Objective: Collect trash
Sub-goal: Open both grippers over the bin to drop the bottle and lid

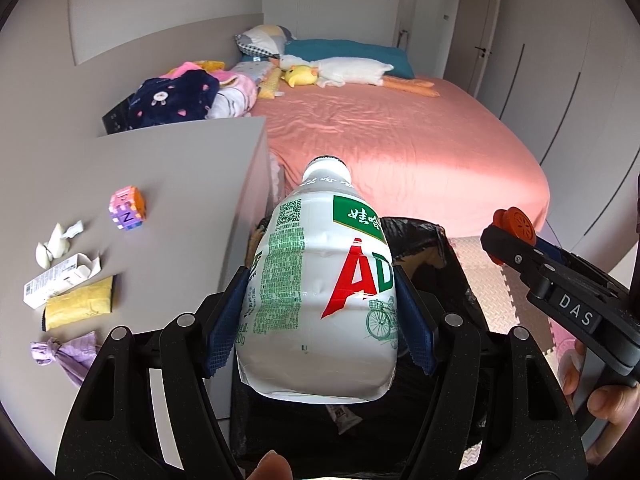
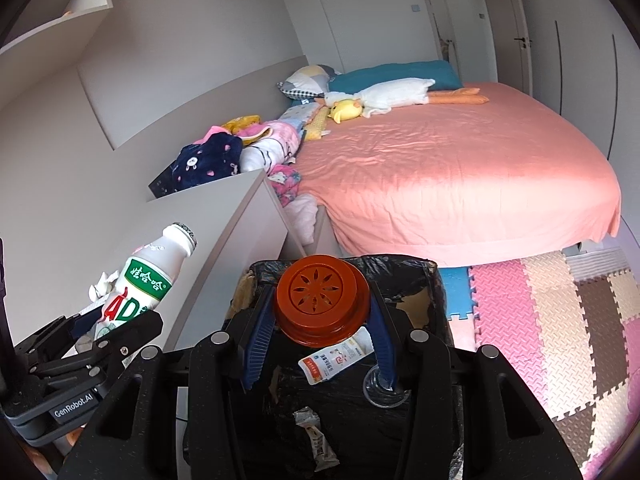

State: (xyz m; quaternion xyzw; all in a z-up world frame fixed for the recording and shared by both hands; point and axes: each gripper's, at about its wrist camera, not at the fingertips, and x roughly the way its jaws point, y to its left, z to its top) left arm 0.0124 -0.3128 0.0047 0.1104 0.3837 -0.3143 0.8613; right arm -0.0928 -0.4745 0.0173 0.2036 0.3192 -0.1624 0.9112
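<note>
Left gripper [image 1: 320,312]: jaws clamped on white bottle [image 1: 320,280] mid-body, above black-lined bin [image 1: 420,240]. Bottle capless, dented: likely empty, light, thin-walled; hold at waist, gently. Right gripper [image 2: 320,328]: jaws gripping orange lid [image 2: 320,300] by rim, over bin; rigid, light.

Trash held above the bin

White AD bottle [image 1: 320,288], uncapped, neck tilted away, centre frame; orange round lid [image 2: 322,300], face up, centre; both over black-lined bin [image 2: 404,276] holding wrappers [image 2: 338,360].
</note>
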